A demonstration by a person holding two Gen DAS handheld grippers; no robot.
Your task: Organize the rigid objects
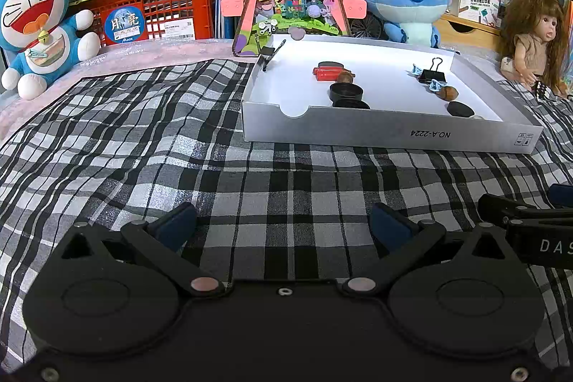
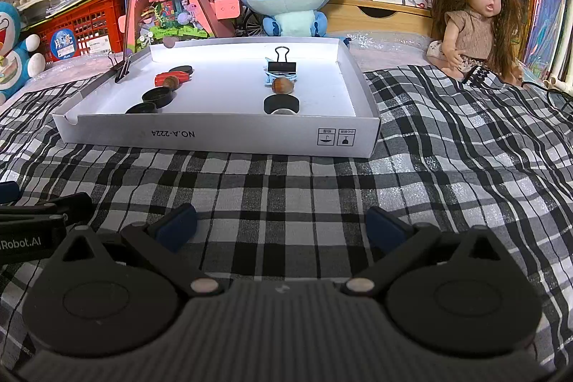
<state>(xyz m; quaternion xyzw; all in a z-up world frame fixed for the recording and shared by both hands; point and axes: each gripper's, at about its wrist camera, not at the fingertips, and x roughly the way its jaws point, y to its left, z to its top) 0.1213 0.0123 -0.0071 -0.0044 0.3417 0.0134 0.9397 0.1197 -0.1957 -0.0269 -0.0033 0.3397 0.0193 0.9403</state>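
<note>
Both tools hover low over the plaid cloth (image 1: 179, 145), short of the white cardboard tray (image 2: 222, 140), so this looks like a pause between picks, or the sorting is nearly done. The left gripper (image 1: 283, 226) and the right gripper (image 2: 281, 224) each have their jaws spread apart, holding nothing.

Every small item already lies in the tray, at twelve o'clock from both tools, in two rough rows: glossy black round lids (image 1: 346, 91), a red cylinder (image 1: 326, 73), a brown nut (image 2: 283, 85), a metal binder clip (image 2: 282, 67), a flat dark pebble (image 1: 460, 109). Another clip (image 2: 121, 67) grips the tray's left wall.

Any next pick likely needs a forward reach over the low wall and a narrow pinch; the lids look slick.
</note>
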